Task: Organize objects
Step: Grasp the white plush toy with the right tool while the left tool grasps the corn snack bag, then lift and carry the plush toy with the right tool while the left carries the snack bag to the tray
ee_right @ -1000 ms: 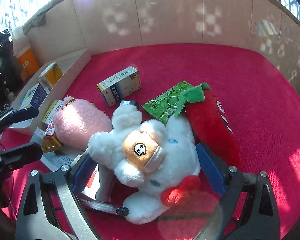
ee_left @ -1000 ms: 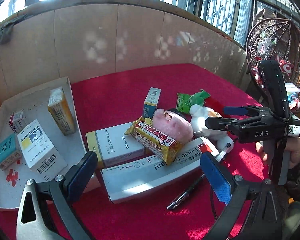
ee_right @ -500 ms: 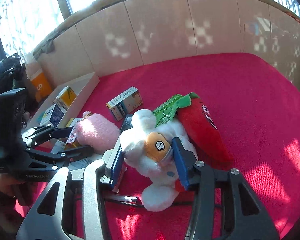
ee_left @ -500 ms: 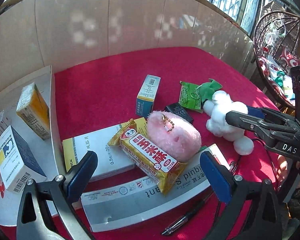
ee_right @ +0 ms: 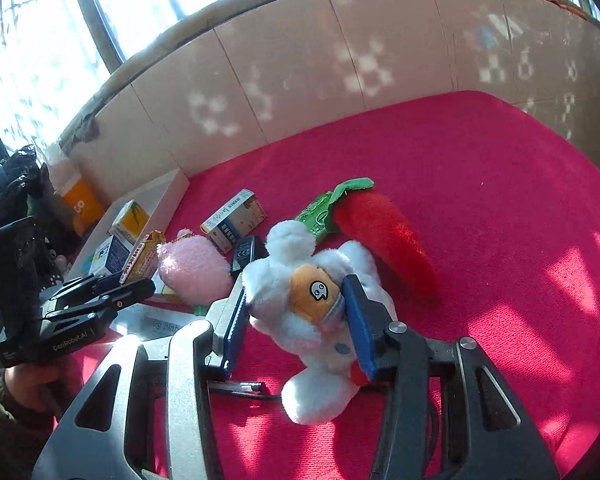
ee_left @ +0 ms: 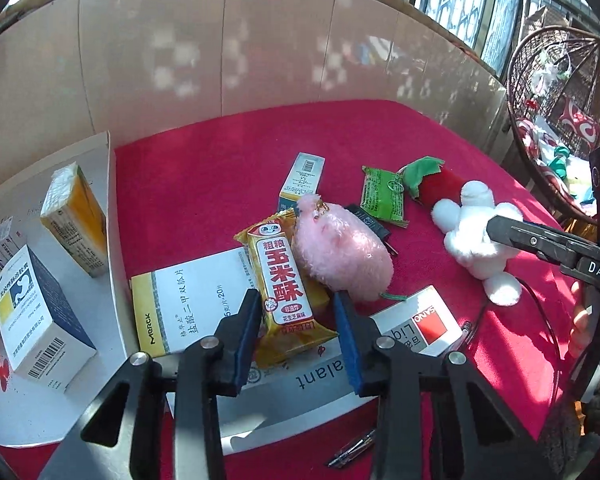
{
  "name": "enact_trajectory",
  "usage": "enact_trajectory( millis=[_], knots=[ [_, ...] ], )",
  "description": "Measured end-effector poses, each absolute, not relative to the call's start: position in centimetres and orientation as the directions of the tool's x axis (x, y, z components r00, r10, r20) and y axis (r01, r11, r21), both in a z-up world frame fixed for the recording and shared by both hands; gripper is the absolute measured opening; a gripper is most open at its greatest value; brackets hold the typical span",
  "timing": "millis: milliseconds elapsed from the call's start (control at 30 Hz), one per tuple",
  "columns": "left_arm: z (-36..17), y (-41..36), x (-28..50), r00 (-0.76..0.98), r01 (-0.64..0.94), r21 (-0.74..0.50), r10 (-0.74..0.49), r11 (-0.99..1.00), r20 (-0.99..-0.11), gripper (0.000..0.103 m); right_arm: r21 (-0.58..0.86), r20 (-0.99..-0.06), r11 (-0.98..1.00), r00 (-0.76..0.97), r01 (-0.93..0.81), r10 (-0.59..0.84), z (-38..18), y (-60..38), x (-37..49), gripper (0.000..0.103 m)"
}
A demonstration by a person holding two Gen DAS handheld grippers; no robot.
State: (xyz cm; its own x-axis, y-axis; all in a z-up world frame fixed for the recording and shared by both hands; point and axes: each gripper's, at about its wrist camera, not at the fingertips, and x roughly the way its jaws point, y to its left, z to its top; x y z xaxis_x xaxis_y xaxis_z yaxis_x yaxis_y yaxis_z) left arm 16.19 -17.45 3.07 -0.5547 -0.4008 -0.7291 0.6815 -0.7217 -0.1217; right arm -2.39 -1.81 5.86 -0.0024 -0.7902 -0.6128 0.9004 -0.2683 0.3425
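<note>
A red felt-covered tabletop [ee_right: 480, 184] is lying under both tongs. Left of the left tongs [ee_left: 296, 334], a shallow white cardboard tray [ee_left: 110, 184] is holding upright medicine boxes. Beneath those tongs a long white carton [ee_left: 300, 392] and a flat white-and-yellow medicine box [ee_left: 188, 308] are lying side by side. The right tongs [ee_right: 296, 320] are clenching a white plush toy with an orange face [ee_right: 316, 320], with a red plush chili [ee_right: 384, 232] just beyond. A fluffy pink plush [ee_left: 340, 248] is leaning on a yellow crinkly snack packet [ee_left: 284, 280], which the left tongs are gripping at its near end.
</note>
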Motion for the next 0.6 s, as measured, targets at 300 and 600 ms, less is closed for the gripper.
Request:
enact_trajectory(
  millis=[300,600],
  knots=[
    [5.6,-15.6,16.6,-0.609,0.667,-0.102,-0.461,-0.738,-0.645,0.034,0.338,-0.546,-0.22,0.001,0.915,-0.838,8.7,-0.9,-1.3,0.044],
    [7.6,-14.2,17.1,-0.652,0.653,-0.113,-0.48,-0.749,-0.587,0.034,0.328,-0.508,-0.192,0.002,0.925,-0.861,10.9,-0.2,-0.4,0.044]
  ],
)
